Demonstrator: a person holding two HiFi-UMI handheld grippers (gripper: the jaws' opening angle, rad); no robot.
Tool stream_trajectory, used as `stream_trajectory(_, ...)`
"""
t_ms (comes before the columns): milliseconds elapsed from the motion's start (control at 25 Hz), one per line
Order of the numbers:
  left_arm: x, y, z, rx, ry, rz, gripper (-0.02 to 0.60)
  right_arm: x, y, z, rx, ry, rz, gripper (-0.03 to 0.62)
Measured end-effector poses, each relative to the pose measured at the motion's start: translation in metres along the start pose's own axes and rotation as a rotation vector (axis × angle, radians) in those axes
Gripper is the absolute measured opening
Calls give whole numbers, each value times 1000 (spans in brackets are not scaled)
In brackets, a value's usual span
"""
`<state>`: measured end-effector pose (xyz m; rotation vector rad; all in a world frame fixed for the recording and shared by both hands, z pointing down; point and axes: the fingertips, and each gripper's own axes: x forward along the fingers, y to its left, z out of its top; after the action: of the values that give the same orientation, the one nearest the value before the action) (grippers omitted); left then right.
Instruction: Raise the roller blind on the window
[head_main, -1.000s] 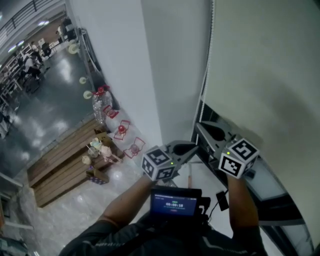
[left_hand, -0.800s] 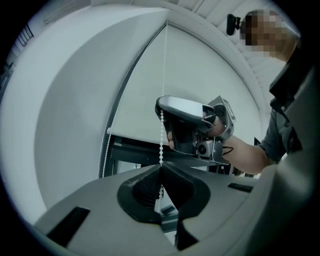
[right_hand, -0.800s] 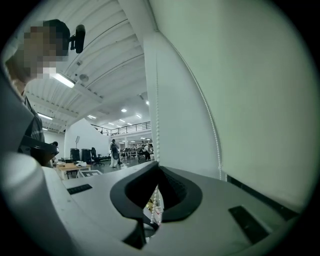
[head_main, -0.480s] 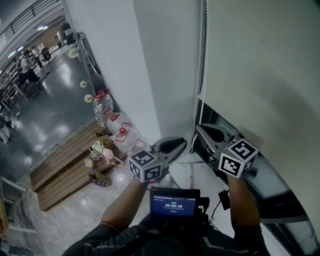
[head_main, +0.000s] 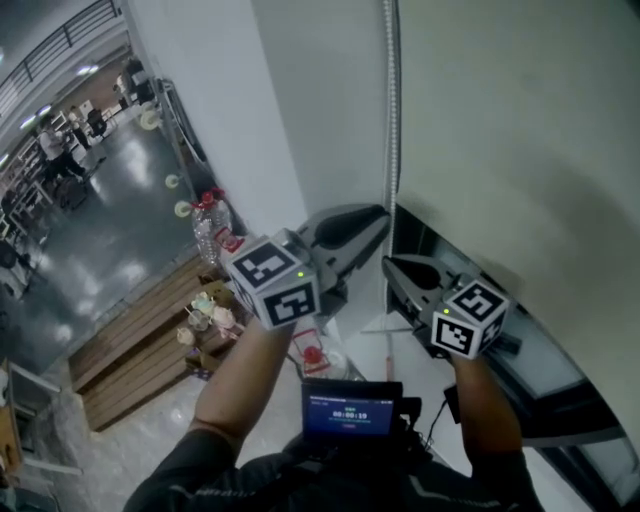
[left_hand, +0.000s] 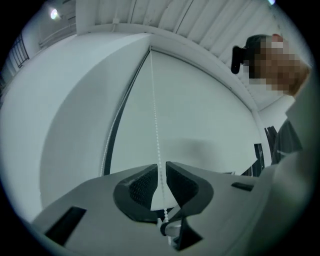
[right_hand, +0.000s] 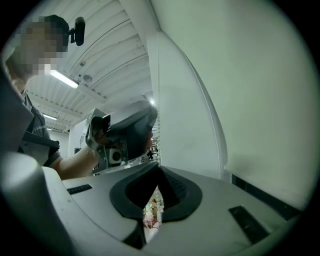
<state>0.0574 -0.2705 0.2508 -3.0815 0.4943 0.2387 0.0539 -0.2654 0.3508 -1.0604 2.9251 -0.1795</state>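
Resetting for the next pull, by the look of it. Far L & well below: hall floor w/ wooden pallets, not part of the job.

Next, the L gripper. A sec ago it sat low, about level w/ its partner; now it's up along the white wall, above the other one. Its jaws have just been opening & stand a bit apart, w/ the bead chain running straight btw them. Pads don't press on it, so no grip there atm. Chain hangs just beside the blind's L edge, from up high down to the grippers.

R gripper hasn't budged: below & slightly R of the L one, jaws pressed together. Chain's lower run leads right into its tips & looks taut, so I read it as pinching the chain & holding what's been gained.

Roller blind fills the R side, pale sheet, hem low. Only a dark strip of window shows under it, so it's mostly down & the task is early-ish.

Meaning: hand-over-hand. L let go, went up, is lined up on the same strand higher. Prob next: L closes on chain, R frees, L hauls down. Risks: if L shuts off-centre, beads slip past the pads; if R lets go first, blind could drop back.
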Motion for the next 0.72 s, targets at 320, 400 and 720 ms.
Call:
stream_trajectory(320,20,-8,1,32,59,-46,9,-5,7,2,-4,-18,8,0)
stream_trajectory(400,16,-9,2,19,35,-47,9,-7,8,2,0,-18,5,0)
stream_trajectory(720,11,-9,-22,31,44,-25,8,-10,4,-21,39,17,-4,0)
